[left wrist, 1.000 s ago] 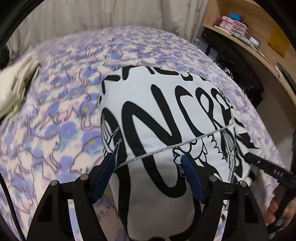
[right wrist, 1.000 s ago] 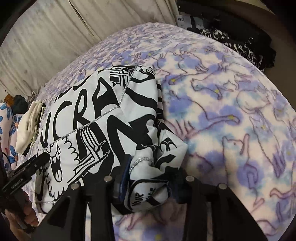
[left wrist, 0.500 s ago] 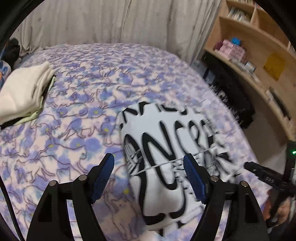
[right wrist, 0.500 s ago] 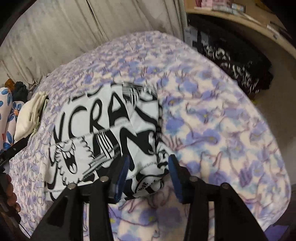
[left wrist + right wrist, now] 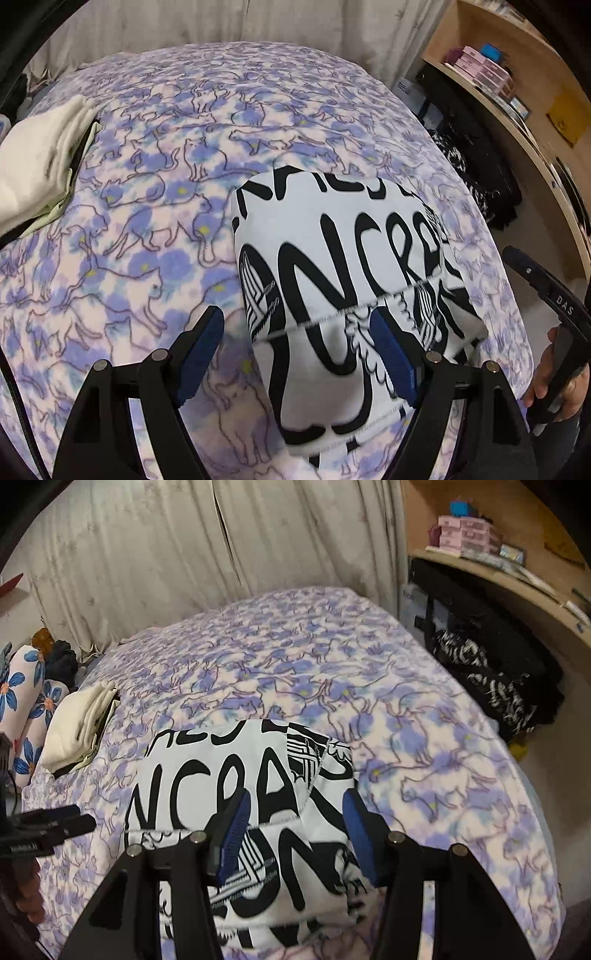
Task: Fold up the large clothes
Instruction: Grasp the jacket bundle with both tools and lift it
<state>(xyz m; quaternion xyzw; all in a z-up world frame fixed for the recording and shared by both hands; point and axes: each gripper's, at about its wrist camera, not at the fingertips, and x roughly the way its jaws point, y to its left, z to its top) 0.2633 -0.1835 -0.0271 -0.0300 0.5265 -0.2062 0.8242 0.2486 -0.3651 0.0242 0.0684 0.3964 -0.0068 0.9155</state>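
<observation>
Folded printed garment on the bed, both grippers released above it.

The left gripper point(image 5: 297, 349) and right gripper point(image 5: 295, 834) hover with jaws spread, grasping nothing, over the near end of the black-and-white lettered garment point(image 5: 347, 266), which lies folded by the near edge of the cat-print blanket point(image 5: 155, 229). Farther off, a cream folded pile point(image 5: 79, 723) sits at the blanket's left edge; curtains point(image 5: 221, 542) hang behind.

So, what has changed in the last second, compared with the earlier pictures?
The right gripper let go of the black-and-white garment corner, opened and drew back. The left gripper, open throughout, also pulled away. The garment stays folded on the cat-print blanket, and the cream folded clothes have not moved.
</observation>
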